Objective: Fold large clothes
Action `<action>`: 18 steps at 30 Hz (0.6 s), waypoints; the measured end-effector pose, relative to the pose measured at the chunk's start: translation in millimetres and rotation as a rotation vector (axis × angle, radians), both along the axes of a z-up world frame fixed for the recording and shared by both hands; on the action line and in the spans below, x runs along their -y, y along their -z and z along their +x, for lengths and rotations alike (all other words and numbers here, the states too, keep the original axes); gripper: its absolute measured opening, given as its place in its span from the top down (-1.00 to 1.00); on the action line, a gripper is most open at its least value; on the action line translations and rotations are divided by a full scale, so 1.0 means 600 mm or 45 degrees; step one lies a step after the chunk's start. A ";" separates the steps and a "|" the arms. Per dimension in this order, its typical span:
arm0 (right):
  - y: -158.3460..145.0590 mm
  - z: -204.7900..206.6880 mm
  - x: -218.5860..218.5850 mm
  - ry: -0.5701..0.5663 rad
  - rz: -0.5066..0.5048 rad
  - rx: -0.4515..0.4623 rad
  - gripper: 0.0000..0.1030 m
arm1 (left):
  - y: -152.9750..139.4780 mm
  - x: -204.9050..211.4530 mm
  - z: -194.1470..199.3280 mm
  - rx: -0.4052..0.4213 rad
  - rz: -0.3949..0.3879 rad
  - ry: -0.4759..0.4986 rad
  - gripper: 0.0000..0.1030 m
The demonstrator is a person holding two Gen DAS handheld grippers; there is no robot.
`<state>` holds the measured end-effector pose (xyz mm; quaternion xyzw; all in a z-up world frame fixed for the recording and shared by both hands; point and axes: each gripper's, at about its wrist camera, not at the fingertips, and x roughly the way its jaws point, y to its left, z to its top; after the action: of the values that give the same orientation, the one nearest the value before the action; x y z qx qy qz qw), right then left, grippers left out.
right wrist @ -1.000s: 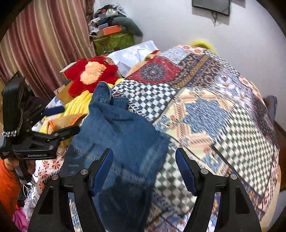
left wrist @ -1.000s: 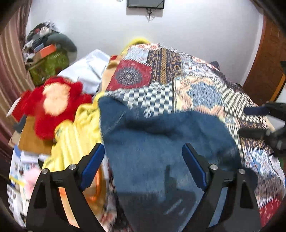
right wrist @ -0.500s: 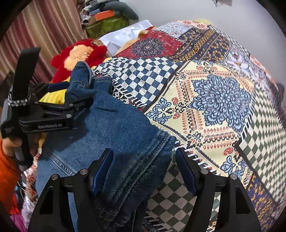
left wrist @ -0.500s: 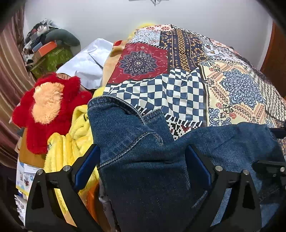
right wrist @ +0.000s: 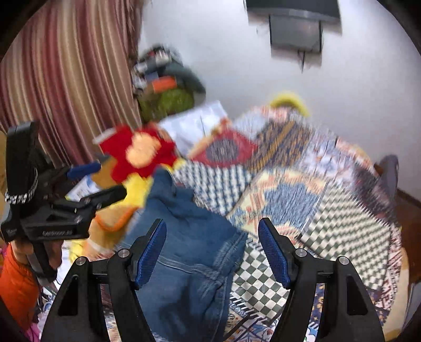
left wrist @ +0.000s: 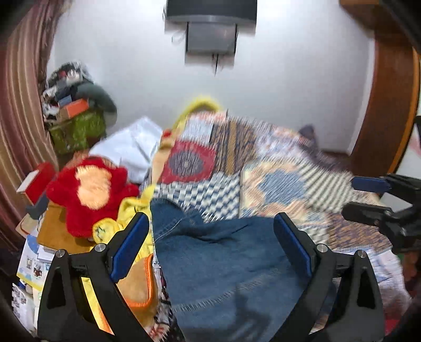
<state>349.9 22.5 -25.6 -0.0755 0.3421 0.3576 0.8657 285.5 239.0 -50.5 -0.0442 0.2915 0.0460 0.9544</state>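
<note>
Blue denim jeans (left wrist: 226,263) lie bunched on the near left part of the patchwork bedspread (left wrist: 276,184). My left gripper (left wrist: 211,236) hovers above them, open wide, its blue pads (left wrist: 131,244) clear of the cloth. At the right edge of the left wrist view my right gripper (left wrist: 365,198) shows side-on. In the right wrist view the jeans (right wrist: 189,250) sit below my right gripper (right wrist: 213,250), which is open and pinches nothing. My left gripper (right wrist: 100,181) appears there at the left, held by a hand in an orange sleeve (right wrist: 15,276). Both views are motion-blurred.
A red plush toy (left wrist: 89,189) and yellow cloth (left wrist: 129,210) crowd the bed's left side, with white fabric (left wrist: 131,150) behind. A striped curtain (right wrist: 65,79), a cluttered green box (left wrist: 76,131), a wall-mounted screen (left wrist: 210,23) and a wooden door frame (left wrist: 386,105) ring the bed.
Half a second ago both grippers were low and close over the jeans. Both have since lifted and tilted up, so the wall and screen show. The jeans stay on the bed.
</note>
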 end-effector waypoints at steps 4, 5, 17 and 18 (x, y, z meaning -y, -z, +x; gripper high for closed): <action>-0.082 -0.080 0.042 0.017 0.122 0.132 -0.35 | -0.078 0.032 -0.094 0.170 0.000 0.020 -0.87; -0.105 -0.106 0.057 0.024 0.172 0.159 -0.35 | -0.096 0.041 -0.119 0.215 -0.001 0.021 -0.87; -0.200 -0.322 0.159 0.084 0.387 0.372 -0.35 | -0.181 0.128 -0.346 0.568 -0.001 -0.099 -0.87; -0.197 -0.335 0.162 0.092 0.381 0.381 -0.35 | -0.179 0.135 -0.359 0.574 0.009 -0.120 -0.87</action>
<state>148.7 -74.7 92.8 0.0139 0.1554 0.3579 0.9206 70.2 157.7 57.1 -0.0634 0.0684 0.0807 0.9924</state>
